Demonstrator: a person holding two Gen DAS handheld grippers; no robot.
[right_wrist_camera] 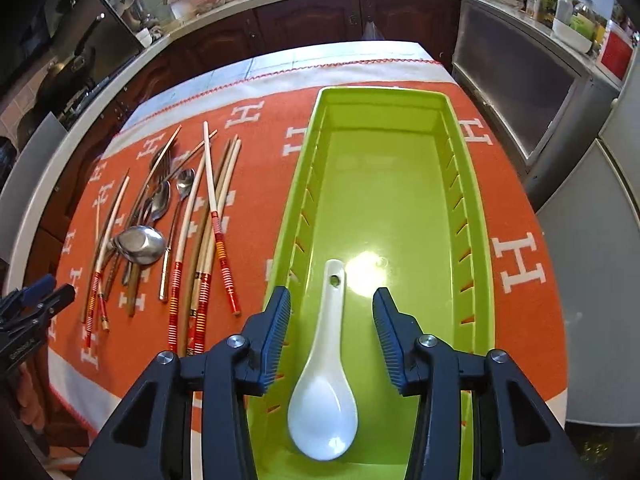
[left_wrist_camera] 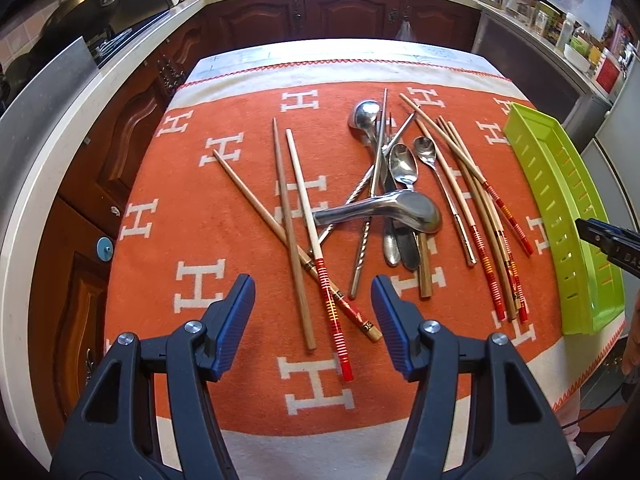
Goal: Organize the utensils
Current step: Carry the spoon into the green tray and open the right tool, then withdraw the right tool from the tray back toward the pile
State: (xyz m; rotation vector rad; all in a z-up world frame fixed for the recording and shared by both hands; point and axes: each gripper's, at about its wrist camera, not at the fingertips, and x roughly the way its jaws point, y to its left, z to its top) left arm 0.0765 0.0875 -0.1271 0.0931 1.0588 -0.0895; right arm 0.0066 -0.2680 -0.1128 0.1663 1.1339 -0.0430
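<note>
A white ceramic spoon lies on the floor of the long green tray, handle pointing away. My right gripper hangs open over it, and the pads stand apart from the spoon on both sides. My left gripper is open and empty above the near ends of loose chopsticks. Beyond them a jumble of steel spoons, a wide metal soup spoon and red-banded chopsticks lies on the cloth. In the left wrist view, the green tray sits at the right with the right gripper above it.
An orange cloth with white H marks covers the table. Dark wooden cabinets and a pale counter ring the table, with a wok at the far left. The left gripper shows at the left edge of the right wrist view.
</note>
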